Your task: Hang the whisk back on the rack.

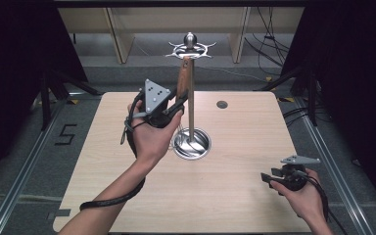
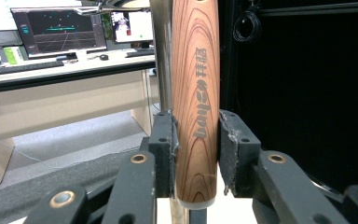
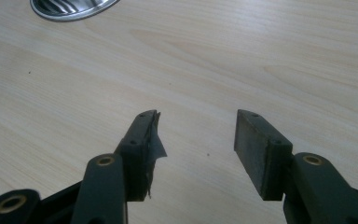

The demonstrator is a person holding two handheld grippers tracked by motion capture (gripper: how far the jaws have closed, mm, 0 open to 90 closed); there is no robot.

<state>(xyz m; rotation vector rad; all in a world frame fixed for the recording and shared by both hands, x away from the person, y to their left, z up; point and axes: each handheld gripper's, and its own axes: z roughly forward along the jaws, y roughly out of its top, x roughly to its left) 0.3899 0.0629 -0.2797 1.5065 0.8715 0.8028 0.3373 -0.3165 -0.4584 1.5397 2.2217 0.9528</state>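
Note:
A metal stand [image 1: 191,98] rises from a round steel base [image 1: 191,144] at the table's middle, with hooked arms [image 1: 191,49] at its top. A wooden handle [image 1: 183,78] hangs from one arm beside the pole. My left gripper [image 1: 175,108] is shut on the handle's lower end. In the left gripper view the printed wooden handle [image 2: 196,107] stands upright between both pads [image 2: 164,149], with the pole [image 2: 161,51] just behind. My right gripper [image 1: 269,177] rests low at the table's right front, open with nothing between its fingers [image 3: 196,140].
The light wooden table [image 1: 235,161] has a small dark grommet [image 1: 222,104] behind the stand. The base's rim [image 3: 70,9] shows at the top left of the right gripper view. Desks with monitors [image 2: 58,32] stand beyond the table. Black curtains flank both sides.

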